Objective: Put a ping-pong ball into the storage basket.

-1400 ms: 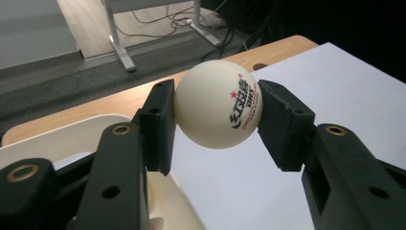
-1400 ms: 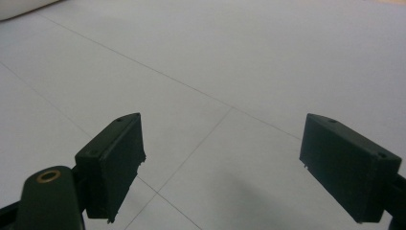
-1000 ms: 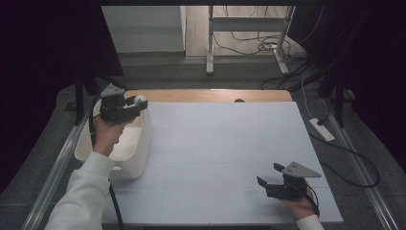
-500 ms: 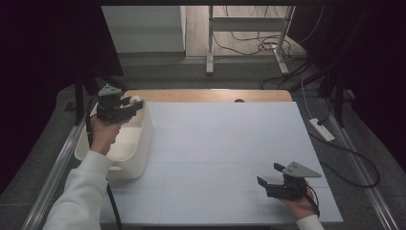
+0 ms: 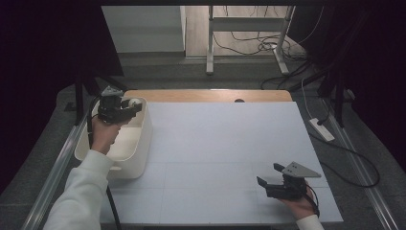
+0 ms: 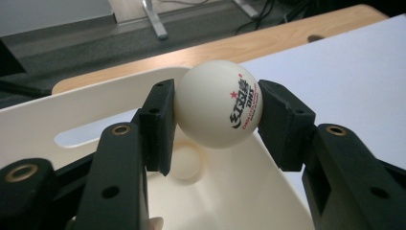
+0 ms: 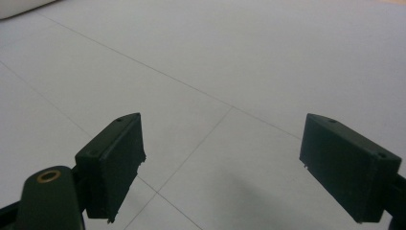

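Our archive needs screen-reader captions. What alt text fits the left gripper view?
The left gripper clamps a cream table tennis ball with red and black print above an open white bin. Behind lie the white table and its wooden edge.

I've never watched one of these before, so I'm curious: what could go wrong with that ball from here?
The left gripper holds the ball by two small spots on its round sides, so it might squirt out. It hangs near the far rim of the white bin, so a release there could bounce it onto the table. The right gripper is open and far away, too far to catch it.
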Motion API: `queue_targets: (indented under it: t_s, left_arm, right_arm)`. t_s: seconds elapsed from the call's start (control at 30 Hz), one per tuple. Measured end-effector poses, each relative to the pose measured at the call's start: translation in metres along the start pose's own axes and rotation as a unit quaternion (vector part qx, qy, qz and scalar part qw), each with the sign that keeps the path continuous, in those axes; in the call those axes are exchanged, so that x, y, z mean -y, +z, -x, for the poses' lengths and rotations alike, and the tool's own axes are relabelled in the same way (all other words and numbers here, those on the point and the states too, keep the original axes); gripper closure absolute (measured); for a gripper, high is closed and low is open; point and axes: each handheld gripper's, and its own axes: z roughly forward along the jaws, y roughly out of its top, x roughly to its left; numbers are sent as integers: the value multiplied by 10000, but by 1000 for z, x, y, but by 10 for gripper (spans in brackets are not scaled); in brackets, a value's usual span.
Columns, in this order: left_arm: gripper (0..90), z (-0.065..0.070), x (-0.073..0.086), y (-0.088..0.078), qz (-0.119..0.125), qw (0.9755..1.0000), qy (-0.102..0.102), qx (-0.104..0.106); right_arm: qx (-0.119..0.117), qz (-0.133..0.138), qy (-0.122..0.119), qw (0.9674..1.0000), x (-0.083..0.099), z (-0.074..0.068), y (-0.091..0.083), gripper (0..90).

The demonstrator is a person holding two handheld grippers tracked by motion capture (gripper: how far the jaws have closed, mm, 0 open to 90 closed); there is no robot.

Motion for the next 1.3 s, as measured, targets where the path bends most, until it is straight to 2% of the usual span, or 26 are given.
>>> queue_targets:
  t_s: [0.13, 0.43, 0.6, 0.87, 0.93, 0.97, 1.0, 1.1, 1.3]
  left_arm:
    - [504, -2, 1, 4, -102, 9999, 5, -58]
    - [501, -1, 3, 12, -556, 9983, 43, -186]
    - [502, -3, 4, 13, -627, 9979, 11, -187]
    - [464, -5, 5, 12, -637, 9976, -30, -261]
    - [371, -5, 5, 12, -645, 9974, -41, -318]
    - [371, -5, 4, 12, -644, 9971, -65, -402]
    - [294, -5, 4, 12, -632, 9970, -125, -429]
    - [214, -5, 3, 9, -506, 9981, -208, -288]
    - [187, 0, 0, 0, -193, 9996, -201, -2]
  right_arm:
    - [3, -2, -2, 10000, 0, 0, 0, 149]
    - [3, -4, -9, 10000, 0, 0, 0, 149]
    - [4, -5, -7, 10000, 0, 0, 0, 148]
    - [0, -5, -6, 10000, 0, 0, 0, 148]
    - [2, -7, -4, 10000, 0, 0, 0, 148]
    - [1, -4, -1, 10000, 0, 0, 0, 148]
    - [1, -1, -1, 10000, 0, 0, 0, 148]
    - [-2, -3, -1, 10000, 0, 0, 0, 148]
    - [4, -7, -2, 10000, 0, 0, 0, 149]
